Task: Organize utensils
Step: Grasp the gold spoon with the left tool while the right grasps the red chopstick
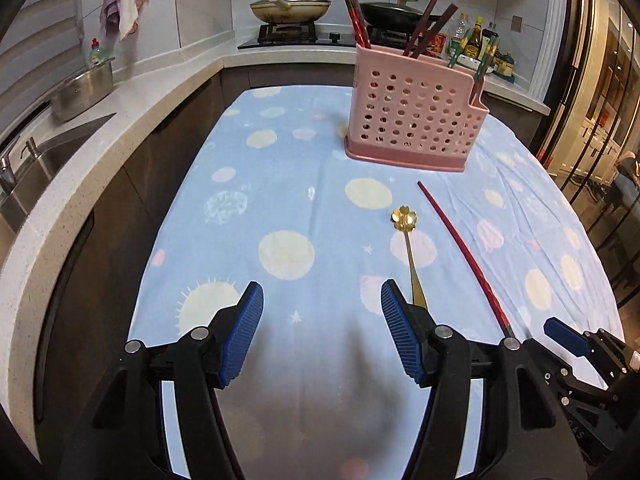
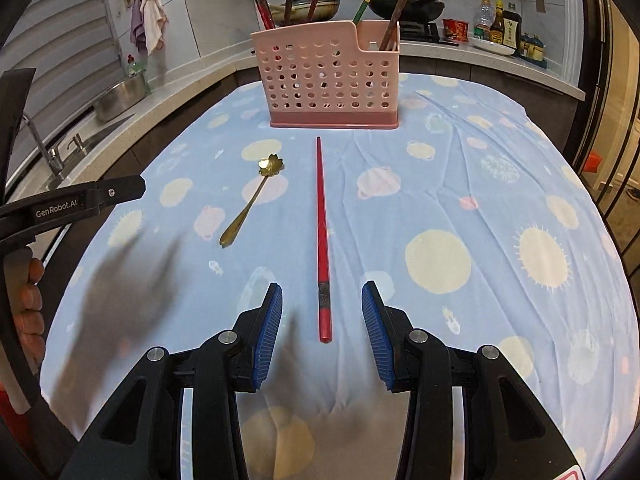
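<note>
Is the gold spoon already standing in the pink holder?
No, the gold spoon lies flat on the blue cloth, in front of the pink holder and beside the red chopstick.

Bare cloth (image 2: 460,184) right of chopstick (image 2: 322,236); pink holder (image 2: 328,76) blocks far end; spoon (image 2: 250,204) left

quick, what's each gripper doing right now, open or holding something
Left gripper: open, empty.
Right gripper: open, empty, long red chopstick lying ungripped between its fingers.
</note>
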Demonstrator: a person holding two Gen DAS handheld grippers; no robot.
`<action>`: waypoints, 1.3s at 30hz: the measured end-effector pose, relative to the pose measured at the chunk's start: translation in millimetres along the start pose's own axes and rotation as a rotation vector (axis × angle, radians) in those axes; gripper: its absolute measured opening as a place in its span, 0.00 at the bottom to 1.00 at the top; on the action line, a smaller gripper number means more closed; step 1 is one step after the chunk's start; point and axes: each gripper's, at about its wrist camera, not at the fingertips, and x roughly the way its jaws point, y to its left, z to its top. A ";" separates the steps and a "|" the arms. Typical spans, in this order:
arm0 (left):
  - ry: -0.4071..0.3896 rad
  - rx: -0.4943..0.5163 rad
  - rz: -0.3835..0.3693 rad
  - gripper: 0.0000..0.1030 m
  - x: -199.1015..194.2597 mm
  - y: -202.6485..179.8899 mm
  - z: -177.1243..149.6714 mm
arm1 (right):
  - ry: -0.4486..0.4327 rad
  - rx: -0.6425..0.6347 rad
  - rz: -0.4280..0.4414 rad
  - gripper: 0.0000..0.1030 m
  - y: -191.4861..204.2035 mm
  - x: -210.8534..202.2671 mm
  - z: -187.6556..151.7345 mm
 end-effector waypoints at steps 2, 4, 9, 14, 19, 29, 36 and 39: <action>0.019 -0.009 0.000 0.62 4.1 0.6 -8.2 | 0.008 0.008 0.005 0.40 -1.0 3.0 -1.9; 0.030 -0.009 0.008 0.65 6.8 1.0 -14.8 | 0.014 0.012 0.005 0.40 -2.1 6.0 -2.3; 0.060 -0.015 0.009 0.67 12.3 0.0 -24.7 | 0.028 0.010 0.005 0.36 -3.1 13.9 -2.5; 0.074 -0.007 -0.005 0.70 14.7 -7.9 -26.6 | 0.054 0.001 -0.004 0.19 -2.8 24.0 -2.8; 0.089 0.000 -0.024 0.72 20.7 -18.0 -24.2 | 0.053 0.004 -0.014 0.07 -8.5 24.6 -4.6; 0.092 0.059 -0.072 0.72 42.1 -52.7 -12.2 | 0.057 0.071 -0.011 0.07 -32.9 12.0 -12.3; 0.123 0.081 -0.067 0.44 66.9 -61.8 -12.0 | 0.065 0.093 -0.006 0.07 -41.6 10.5 -13.3; 0.121 0.083 -0.079 0.30 66.8 -61.9 -10.9 | 0.066 0.094 -0.002 0.07 -42.2 11.1 -13.6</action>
